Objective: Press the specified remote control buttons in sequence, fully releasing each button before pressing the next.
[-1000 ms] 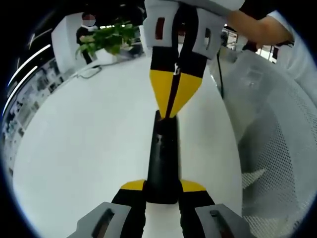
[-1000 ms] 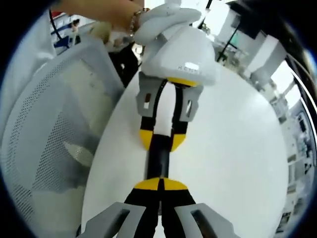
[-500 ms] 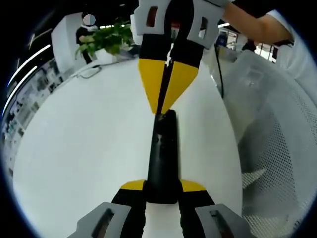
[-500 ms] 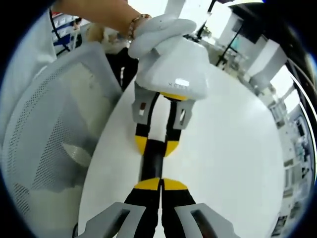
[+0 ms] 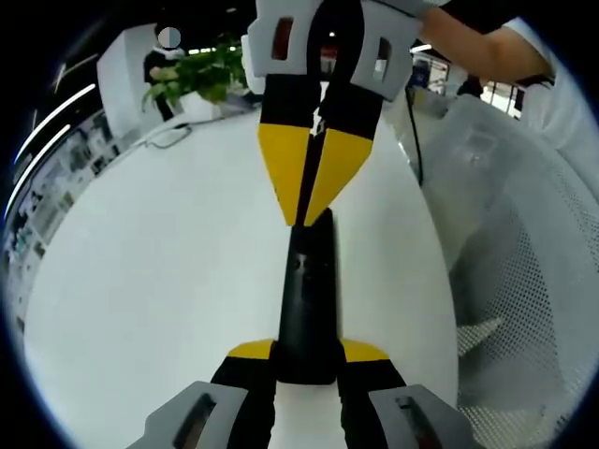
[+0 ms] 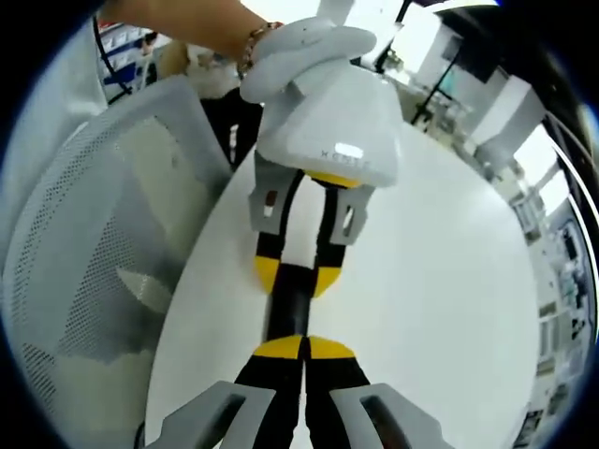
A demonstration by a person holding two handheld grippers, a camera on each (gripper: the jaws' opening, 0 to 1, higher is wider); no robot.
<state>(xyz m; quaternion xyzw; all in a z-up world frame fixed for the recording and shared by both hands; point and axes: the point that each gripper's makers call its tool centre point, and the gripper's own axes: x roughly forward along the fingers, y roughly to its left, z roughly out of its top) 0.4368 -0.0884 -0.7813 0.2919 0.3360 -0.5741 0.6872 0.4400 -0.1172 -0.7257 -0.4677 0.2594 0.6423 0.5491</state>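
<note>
While the left gripper [image 5: 306, 360] pinches the near end of the black remote control [image 5: 307, 299] between its yellow pads, the remote lies straight out ahead of it on the white table [image 5: 159, 271]. Coming from the far side, the right gripper [image 5: 312, 201] has its jaws pressed together, tip resting at the remote's far end, apparently on or just above a button there. Whether that button is pressed or released cannot be told. How many presses are done is not shown; by my judgement the sequence is under way, with further presses likely left.
</note>
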